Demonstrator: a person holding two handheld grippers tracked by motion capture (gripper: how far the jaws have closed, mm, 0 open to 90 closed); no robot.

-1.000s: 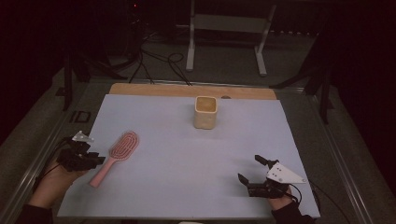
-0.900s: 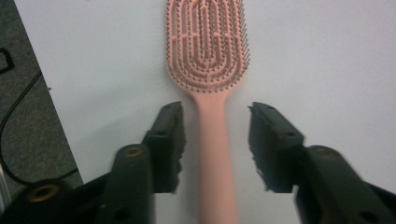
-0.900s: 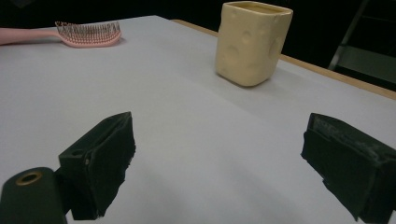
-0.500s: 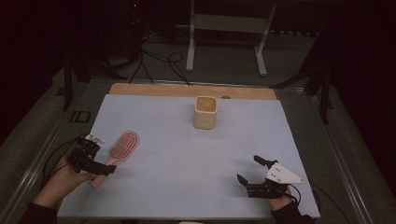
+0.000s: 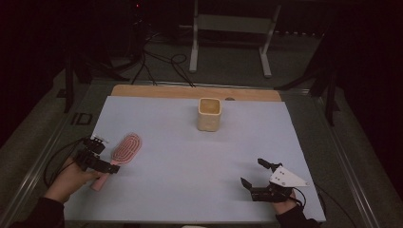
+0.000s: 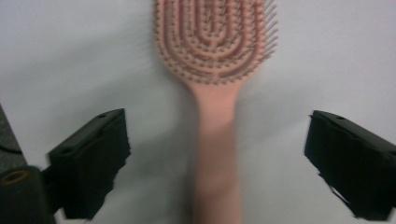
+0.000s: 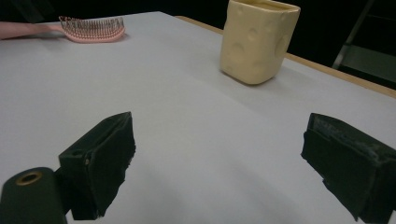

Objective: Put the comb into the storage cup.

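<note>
A pink hairbrush [image 5: 124, 151] lies bristles up at the left of the pale sheet [image 5: 190, 156]. My left gripper [image 5: 105, 167] is open over its handle [image 6: 217, 154], one jaw on each side and well apart from it. The brush head [image 6: 215, 39] points away from that gripper. A cream cup with round dimples [image 5: 209, 114] stands upright at the far middle of the sheet. Near the front right my right gripper [image 5: 254, 174] is open with nothing between its jaws; in its own view the cup [image 7: 256, 39] is ahead to the right and the hairbrush [image 7: 88, 28] far off to the left.
The sheet covers a wooden board [image 5: 157, 91] whose far strip shows behind the cup. Metal table rails [image 5: 43, 156] run along both sides. Cables [image 5: 157, 61] and a stand's legs [image 5: 228, 42] lie on the dark floor beyond.
My left gripper has moved from left of the brush forward over its handle, so the jaws now straddle it. The brush, the cup and the right gripper have stayed in place.
</note>
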